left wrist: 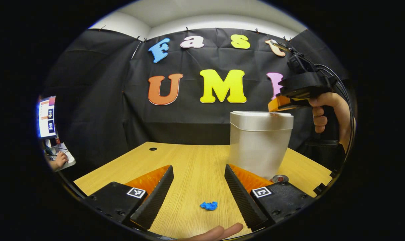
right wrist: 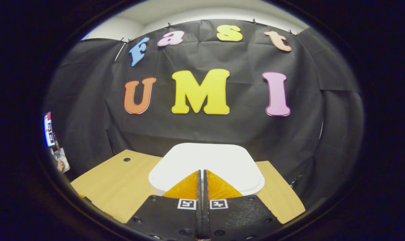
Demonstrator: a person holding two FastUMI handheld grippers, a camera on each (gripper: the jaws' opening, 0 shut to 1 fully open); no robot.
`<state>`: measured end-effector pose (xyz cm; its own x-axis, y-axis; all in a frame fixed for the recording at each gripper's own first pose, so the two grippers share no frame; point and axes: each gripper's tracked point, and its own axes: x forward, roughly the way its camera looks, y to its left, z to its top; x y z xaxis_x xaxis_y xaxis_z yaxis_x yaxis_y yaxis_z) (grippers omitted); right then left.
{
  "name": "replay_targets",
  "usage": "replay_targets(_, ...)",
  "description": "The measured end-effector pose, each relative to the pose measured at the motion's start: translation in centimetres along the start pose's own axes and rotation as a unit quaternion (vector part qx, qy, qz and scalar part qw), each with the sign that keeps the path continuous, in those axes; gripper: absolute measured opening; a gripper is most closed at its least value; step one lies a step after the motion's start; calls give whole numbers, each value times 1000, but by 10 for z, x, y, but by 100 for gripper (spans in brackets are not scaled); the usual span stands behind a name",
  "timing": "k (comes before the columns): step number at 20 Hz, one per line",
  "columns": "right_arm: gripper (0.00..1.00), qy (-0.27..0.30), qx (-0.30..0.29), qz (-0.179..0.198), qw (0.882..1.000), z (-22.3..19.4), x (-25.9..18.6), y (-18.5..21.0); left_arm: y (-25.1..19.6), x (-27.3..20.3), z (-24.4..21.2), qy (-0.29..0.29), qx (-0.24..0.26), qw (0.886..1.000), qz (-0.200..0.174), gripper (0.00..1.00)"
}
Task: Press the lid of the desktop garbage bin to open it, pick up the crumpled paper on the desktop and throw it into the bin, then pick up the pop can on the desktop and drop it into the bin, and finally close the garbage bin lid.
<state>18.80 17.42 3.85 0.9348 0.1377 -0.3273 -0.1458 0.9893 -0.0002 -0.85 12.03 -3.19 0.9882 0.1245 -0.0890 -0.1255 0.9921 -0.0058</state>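
The garbage bin (left wrist: 260, 144) is standing upright on the wooden desktop (left wrist: 195, 164), toward its far right part, with its lid (left wrist: 261, 117) lying flat and closed on top. In the right gripper view the lid (right wrist: 206, 162) is spreading wide just beyond the right gripper (right wrist: 203, 175), whose fingers are clenched together with nothing between them, tips poised over the lid's near edge; contact cannot be told. In the left gripper view that same gripper (left wrist: 278, 105) is reaching in from the right over the lid's right rim, held by a hand (left wrist: 329, 110).

The pop can (left wrist: 279, 178) is sitting near the bin's base, partly hidden by the left gripper's right finger. The crumpled paper (left wrist: 209, 205) is lying on the near desktop, between the fingers of the left gripper (left wrist: 198, 185), which is hanging released, grasping nothing. Bare wood is stretching left and far of the bin, up to the desktop's far edge.
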Motion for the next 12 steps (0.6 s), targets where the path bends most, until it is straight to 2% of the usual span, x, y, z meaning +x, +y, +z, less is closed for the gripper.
replay_targets(3,1,10,22,12,1000,-6,3,1,-1,3,0,4,5,1000,11,99)
replay_targets(6,1,1,-7,21,1000,-7,3,3,-9,4,-5,17,3,1000,10,99)
replay_targets(10,1,-9,-7,18,1000,-14,-4,1,-25,0,-12,27,10,1000,4,99)
replay_targets(12,1,-10,12,27,1000,-16,-4,0,-30,-1,-18,36,17,999,2,99)
